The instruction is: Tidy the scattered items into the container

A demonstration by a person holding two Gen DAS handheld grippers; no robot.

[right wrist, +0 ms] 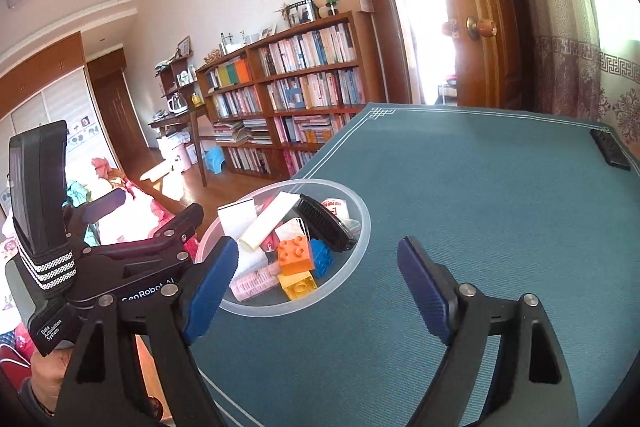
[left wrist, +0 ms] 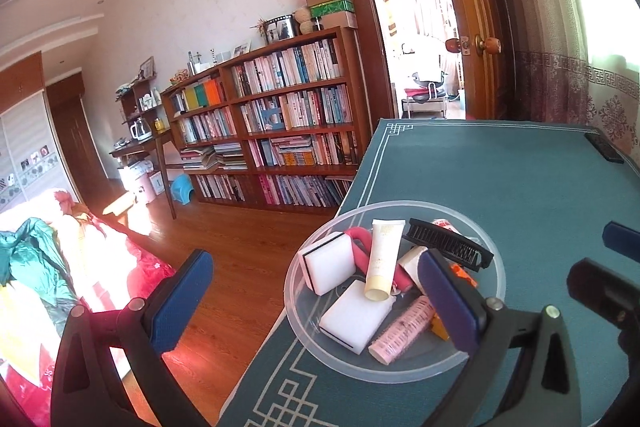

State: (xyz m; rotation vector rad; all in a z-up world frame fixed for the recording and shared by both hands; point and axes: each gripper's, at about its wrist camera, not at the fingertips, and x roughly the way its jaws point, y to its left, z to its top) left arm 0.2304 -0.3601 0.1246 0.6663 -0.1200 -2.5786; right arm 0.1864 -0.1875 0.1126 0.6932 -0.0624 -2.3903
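A clear plastic bowl (left wrist: 308,323) (right wrist: 361,237) sits near the left edge of the teal-covered table (right wrist: 480,207). It holds white sponges (left wrist: 330,263), a cream tube (left wrist: 382,259), a black brush (left wrist: 448,243) (right wrist: 326,223), a pink roller (left wrist: 404,331), and orange (right wrist: 295,254), blue (right wrist: 322,257) and yellow (right wrist: 298,285) bricks. My left gripper (left wrist: 316,303) is open and empty, just short of the bowl, with its right finger in front of the contents. My right gripper (right wrist: 318,291) is open and empty too, low over the cloth at the bowl's near right side.
A flat black object (left wrist: 604,147) (right wrist: 610,149) lies at the table's far right corner. Left of the table are wood floor (left wrist: 240,267), a bed with bright bedding (left wrist: 60,267) and a tall bookcase (left wrist: 288,123). An open door (left wrist: 476,43) stands behind.
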